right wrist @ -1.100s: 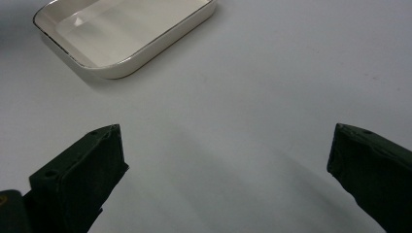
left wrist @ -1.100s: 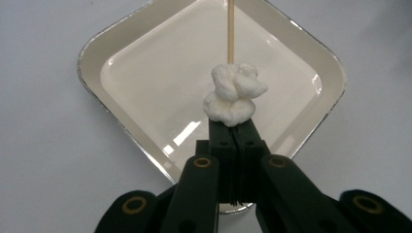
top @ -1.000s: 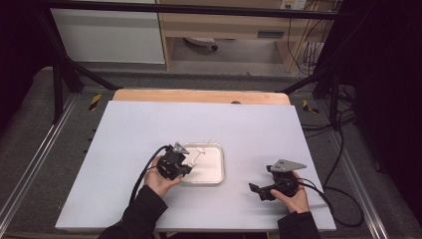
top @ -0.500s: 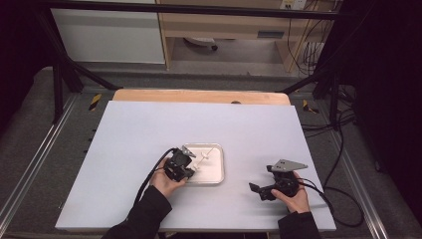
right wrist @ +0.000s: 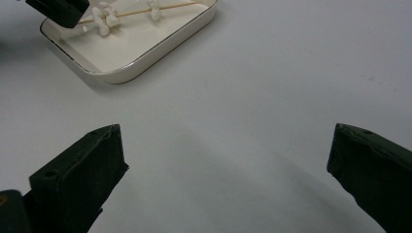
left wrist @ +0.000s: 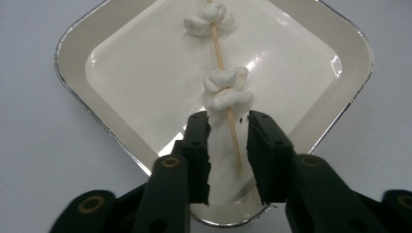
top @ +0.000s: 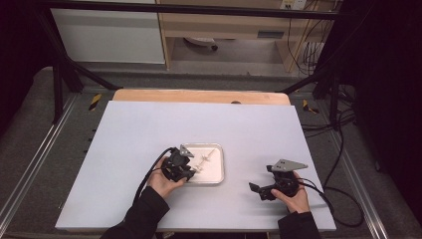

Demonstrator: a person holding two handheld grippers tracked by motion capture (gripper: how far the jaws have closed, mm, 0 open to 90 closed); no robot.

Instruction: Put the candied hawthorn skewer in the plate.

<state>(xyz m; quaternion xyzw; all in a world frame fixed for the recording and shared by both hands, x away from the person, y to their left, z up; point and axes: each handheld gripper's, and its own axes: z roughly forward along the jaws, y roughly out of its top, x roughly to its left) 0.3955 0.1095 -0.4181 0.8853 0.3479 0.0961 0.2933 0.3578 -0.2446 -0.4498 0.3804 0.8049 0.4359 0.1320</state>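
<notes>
A wooden skewer (left wrist: 221,58) threaded with white marshmallows (left wrist: 226,80) lies in a shallow white tray (left wrist: 77,73) with a metal rim. My left gripper (left wrist: 228,124) sits at the tray's near left corner (top: 191,172). Its jaws have just been opening and now stand apart on either side of the skewer's near end, with a gap on both sides. My right gripper (top: 256,190) rests on the table to the right of the tray (top: 216,174). Its jaws (right wrist: 228,145) are wide open over bare tabletop, and the skewer (right wrist: 165,7) lies far ahead of them.
The pale tabletop (top: 249,129) ends in a wooden strip (top: 199,95) at the far edge. Cables trail from both grippers, the right one looping off the table's right side (top: 338,194). Dark frame rails and grey floor surround the table.
The left hand has shifted slightly at the tray's near left corner. The right hand has stayed where it was.
</notes>
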